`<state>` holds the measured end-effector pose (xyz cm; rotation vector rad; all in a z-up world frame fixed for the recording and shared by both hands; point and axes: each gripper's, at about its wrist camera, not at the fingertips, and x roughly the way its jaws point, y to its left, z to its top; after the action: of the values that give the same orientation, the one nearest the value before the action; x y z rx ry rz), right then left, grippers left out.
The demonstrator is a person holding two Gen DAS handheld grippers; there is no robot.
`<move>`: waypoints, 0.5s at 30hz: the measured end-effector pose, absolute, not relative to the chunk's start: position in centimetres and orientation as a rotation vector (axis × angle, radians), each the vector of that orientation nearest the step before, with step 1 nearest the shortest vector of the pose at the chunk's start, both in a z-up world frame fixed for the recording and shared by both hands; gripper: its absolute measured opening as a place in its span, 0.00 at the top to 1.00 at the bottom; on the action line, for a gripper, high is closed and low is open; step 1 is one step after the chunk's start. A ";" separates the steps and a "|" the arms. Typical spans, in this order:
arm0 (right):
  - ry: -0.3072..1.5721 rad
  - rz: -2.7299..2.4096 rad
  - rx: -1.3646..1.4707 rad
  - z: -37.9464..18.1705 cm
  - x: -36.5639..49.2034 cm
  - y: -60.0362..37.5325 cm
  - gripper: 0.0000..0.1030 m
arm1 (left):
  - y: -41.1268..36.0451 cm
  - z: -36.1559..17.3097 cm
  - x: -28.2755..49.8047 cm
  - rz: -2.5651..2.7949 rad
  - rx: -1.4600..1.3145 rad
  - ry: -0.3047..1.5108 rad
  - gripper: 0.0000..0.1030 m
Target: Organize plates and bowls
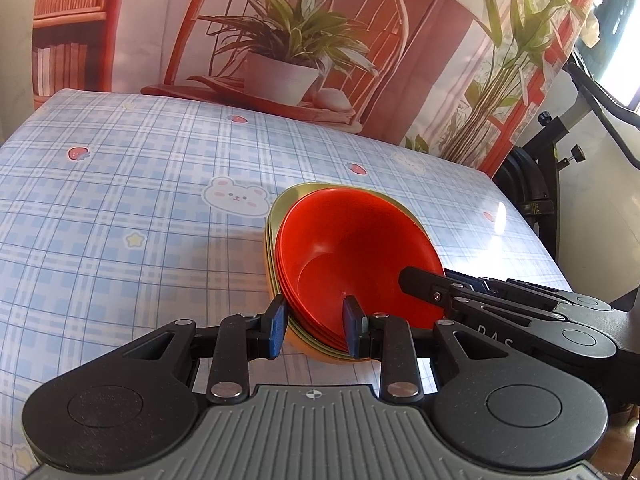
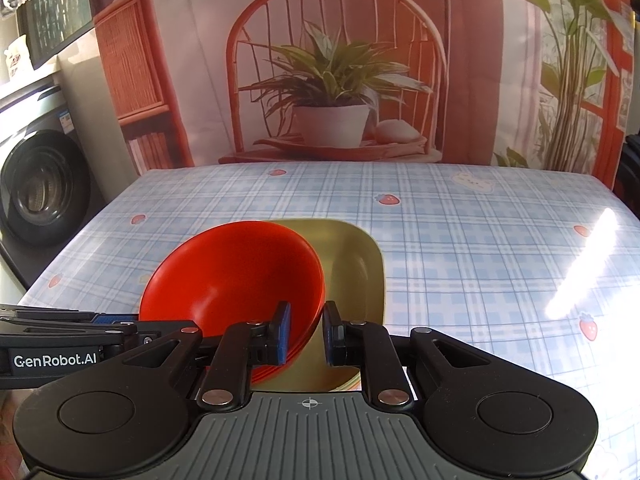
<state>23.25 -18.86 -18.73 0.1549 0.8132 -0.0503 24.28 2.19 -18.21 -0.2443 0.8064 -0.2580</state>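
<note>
The red bowls (image 2: pixel 232 276) sit nested and tilted inside the yellow-green plates (image 2: pixel 356 264), on the checked cloth of the worktop (image 2: pixel 480 240). The left gripper (image 1: pixel 316 328) is closed on the near rim of the whole stack, it seems. The right gripper (image 2: pixel 306 332) clamps the red rim only — jaws narrow.

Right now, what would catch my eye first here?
The red bowls, nested and tilted on green plates, stand out mid-table on the blue checked cloth. The left gripper and right gripper each straddle the stack's near rim. Behind hangs a backdrop picturing a potted plant.
</note>
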 end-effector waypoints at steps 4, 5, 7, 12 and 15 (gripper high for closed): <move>0.818 -0.049 0.159 -18.8 23.3 -18.9 0.85 | 2.2 -18.3 24.3 -0.251 -0.247 0.807 0.70; 0.819 -0.049 0.158 -18.8 23.3 -18.9 0.85 | 2.2 -18.3 24.3 -0.248 -0.247 0.808 0.70; 0.824 -0.049 0.157 -18.7 23.4 -18.8 0.85 | 2.2 -18.2 24.3 -0.238 -0.243 0.807 0.69; 0.820 -0.068 0.160 -18.1 23.4 -19.2 0.80 | 2.2 -17.4 24.1 -0.198 -0.219 0.792 0.59; 0.804 -0.079 0.168 -17.4 23.2 -19.6 0.79 | 2.0 -16.6 23.8 -0.187 -0.201 0.777 0.58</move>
<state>23.17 -19.58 -17.40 0.1683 0.8042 -0.0794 23.84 2.03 -16.59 -0.2014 0.7772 -0.1866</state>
